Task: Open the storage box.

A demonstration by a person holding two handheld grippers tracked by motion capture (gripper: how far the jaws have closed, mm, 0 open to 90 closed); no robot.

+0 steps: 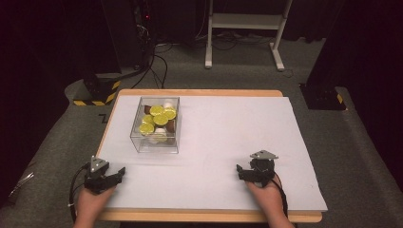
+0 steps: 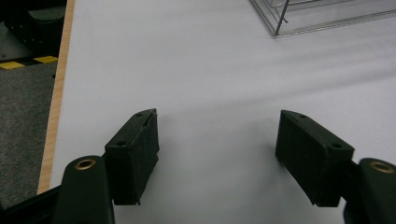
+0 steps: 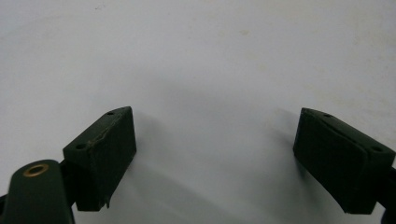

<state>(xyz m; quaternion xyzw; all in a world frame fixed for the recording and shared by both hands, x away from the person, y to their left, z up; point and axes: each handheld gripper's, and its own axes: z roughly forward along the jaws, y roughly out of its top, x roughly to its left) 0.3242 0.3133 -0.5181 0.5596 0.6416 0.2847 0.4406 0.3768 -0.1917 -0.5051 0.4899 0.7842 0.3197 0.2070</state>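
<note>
Clear box (image 1: 156,124) of yellow-green slices (image 1: 160,118)

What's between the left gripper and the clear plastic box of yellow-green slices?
Nothing: bare white table cover separates the left gripper from the clear plastic box, seen in the high view and the left gripper view.

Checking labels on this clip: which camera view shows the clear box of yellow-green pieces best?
The high view: the whole clear box shows on the white table sheet, with yellow-green, white and brown pieces inside. The left gripper view catches just its near bottom corner at the top edge. The right gripper view looks at bare sheet.
</note>
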